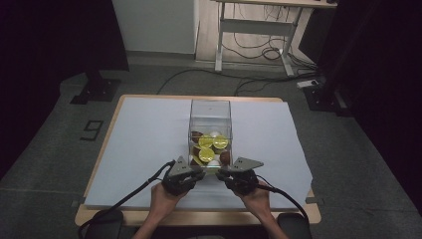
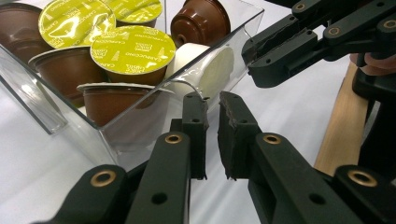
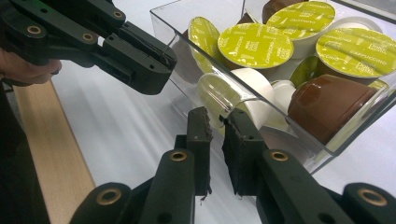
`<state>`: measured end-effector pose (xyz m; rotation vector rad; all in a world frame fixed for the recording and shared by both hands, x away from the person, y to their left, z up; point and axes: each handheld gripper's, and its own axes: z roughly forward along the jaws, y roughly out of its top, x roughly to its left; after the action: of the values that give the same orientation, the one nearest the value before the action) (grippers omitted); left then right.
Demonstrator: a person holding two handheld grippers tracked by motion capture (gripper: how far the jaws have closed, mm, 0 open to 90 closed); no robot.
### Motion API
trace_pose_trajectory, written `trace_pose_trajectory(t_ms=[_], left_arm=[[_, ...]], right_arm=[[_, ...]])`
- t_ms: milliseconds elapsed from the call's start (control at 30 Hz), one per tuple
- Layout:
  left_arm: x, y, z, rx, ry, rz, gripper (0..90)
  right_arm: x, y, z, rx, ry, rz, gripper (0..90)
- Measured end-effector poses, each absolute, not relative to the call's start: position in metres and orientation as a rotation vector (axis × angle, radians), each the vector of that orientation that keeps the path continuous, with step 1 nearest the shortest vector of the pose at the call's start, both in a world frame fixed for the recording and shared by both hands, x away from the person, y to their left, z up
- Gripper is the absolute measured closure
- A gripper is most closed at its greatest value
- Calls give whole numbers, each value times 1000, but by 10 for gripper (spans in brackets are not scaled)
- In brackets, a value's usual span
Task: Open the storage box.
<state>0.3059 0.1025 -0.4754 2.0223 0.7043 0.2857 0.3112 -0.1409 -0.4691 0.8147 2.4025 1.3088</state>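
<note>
A clear box (image 1: 210, 112) of capsules (image 1: 206, 141) is being carried by the white-covered bench (image 1: 144, 144). Its near wall is being flanked by the left hand-held gripper (image 1: 201, 174) and the right hand-held gripper (image 1: 222, 175), both closed and empty.

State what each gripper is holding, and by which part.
Nothing is held. The left gripper and right gripper are shut on nothing, beside the near wall of the clear plastic box of coffee capsules.

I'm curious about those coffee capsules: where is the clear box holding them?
In the high view, the clear box stands mid-table on the white sheet, just beyond the left tool and right tool.
</note>
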Motion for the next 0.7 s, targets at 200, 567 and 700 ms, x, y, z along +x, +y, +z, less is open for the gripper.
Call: trace_pose_trajectory(t_ms=[200, 567, 700], left_arm=[[299, 103, -476, 2036, 692, 287, 811], [298, 104, -476, 2055, 674, 291, 791], [297, 108, -473, 2056, 667, 298, 779]], right_arm=[[305, -141, -470, 804, 2416, 1311, 797], [303, -141, -472, 785, 2438, 1282, 801], [302, -143, -472, 786, 2434, 1285, 799]])
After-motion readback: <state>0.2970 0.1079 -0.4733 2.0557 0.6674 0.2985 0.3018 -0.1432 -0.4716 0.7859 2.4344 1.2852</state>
